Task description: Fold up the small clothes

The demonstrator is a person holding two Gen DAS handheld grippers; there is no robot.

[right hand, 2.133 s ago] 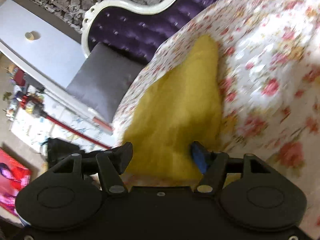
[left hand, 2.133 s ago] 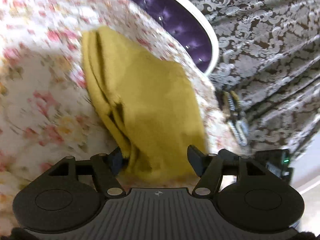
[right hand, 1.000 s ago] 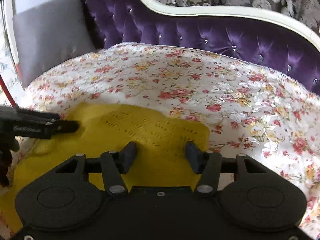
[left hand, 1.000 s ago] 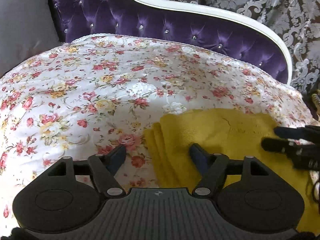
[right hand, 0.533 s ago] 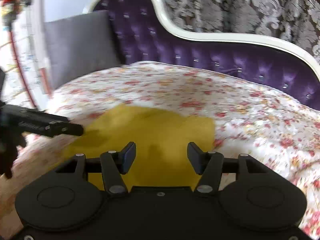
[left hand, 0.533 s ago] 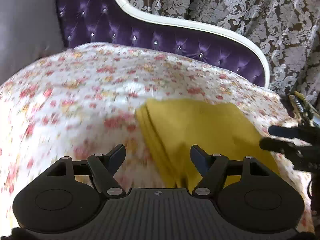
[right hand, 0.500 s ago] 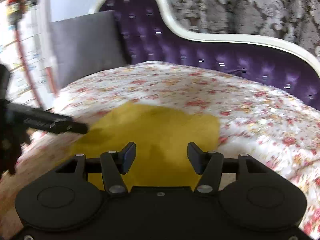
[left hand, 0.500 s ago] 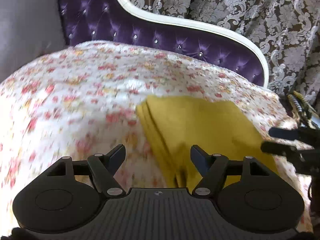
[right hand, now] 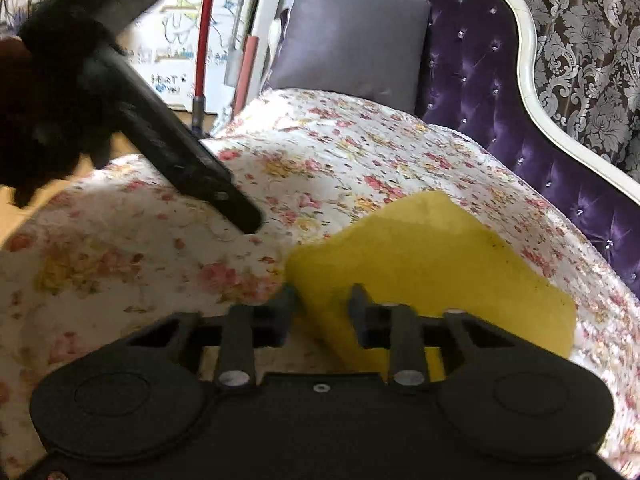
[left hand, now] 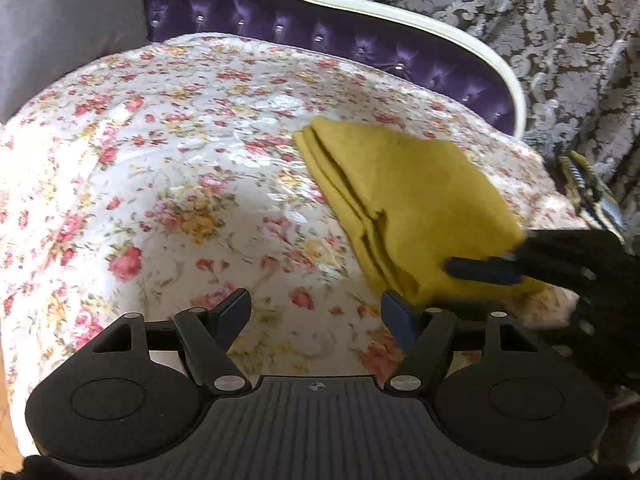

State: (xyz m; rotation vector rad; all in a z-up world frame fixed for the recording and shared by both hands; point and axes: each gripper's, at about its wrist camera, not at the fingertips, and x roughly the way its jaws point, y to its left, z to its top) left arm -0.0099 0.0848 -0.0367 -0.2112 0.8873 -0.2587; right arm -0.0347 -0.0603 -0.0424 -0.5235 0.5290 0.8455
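- Here the folded yellow garment (left hand: 412, 200) lies on the floral bedspread (left hand: 180, 160), towards its right-hand edge, near the purple tufted headboard (left hand: 360, 44).
- Its long axis runs diagonally from the far middle of the spread to the near right edge, stacked fold edges facing left.
- The right gripper (right hand: 322, 300) is much the nearer: its fingers are drawn close together with the garment's near corner between them, apparently pinching it, though actual contact is hard to confirm.
- The left gripper (left hand: 316, 314) stands wide open and holds nothing; the garment sits ahead and to its right, its near corner just beside the right fingertip.
- Judged from this, any coming tuck or shift falls to the right gripper.
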